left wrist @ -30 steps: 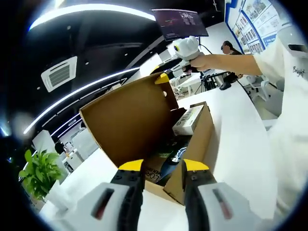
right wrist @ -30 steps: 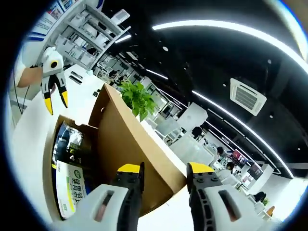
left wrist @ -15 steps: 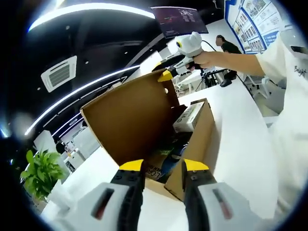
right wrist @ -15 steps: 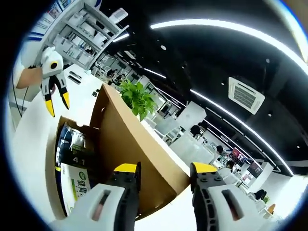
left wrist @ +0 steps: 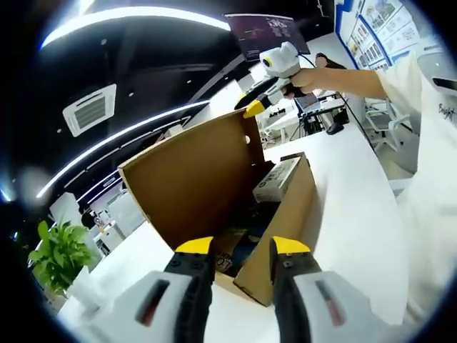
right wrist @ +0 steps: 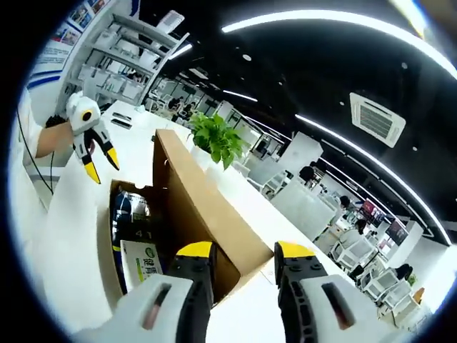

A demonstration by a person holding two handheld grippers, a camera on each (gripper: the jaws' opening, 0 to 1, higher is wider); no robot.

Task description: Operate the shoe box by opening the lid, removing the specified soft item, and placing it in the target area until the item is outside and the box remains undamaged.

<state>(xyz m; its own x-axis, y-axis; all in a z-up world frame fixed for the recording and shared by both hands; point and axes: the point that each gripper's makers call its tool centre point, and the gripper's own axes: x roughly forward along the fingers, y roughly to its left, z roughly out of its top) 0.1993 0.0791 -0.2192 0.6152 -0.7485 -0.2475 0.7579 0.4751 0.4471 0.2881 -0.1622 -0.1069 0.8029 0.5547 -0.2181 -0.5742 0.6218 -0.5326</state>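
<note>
So, left gripper view: the left gripper (left wrist: 239, 246) is rising from the bottom with its yellow-tipped jaws parted by a narrow gap and gripping nothing. The shoe box (left wrist: 282, 221) is sitting on the white table (left wrist: 353, 214) just ahead of the tips, its near corner showing between and just past them. The lid (left wrist: 196, 175) is standing open, tilted back on the far-left side of the box. Inside, a white carton (left wrist: 277, 179) is lying at the far end, and dark packaged items (left wrist: 243, 239) are lying closer to the tips; which of them is the soft item I cannot tell. The right gripper (left wrist: 251, 107) is hovering above and beyond the lid's top corner, held by a hand (left wrist: 305, 77); it is not touching the lid, and its jaw gap is too small to read here.

Right gripper view: the right gripper (right wrist: 241, 251) is showing its jaws apart and empty. The open lid's edge (right wrist: 203, 207) is running away from the tips, with the box interior left of it. A white-and-green pack (right wrist: 143, 264) is lying nearest the left jaw, and a dark pack (right wrist: 128, 211) is lying beyond it. The left gripper (right wrist: 100, 163) is hanging past the far end of the box, jaws spread, clear of the box.
</note>
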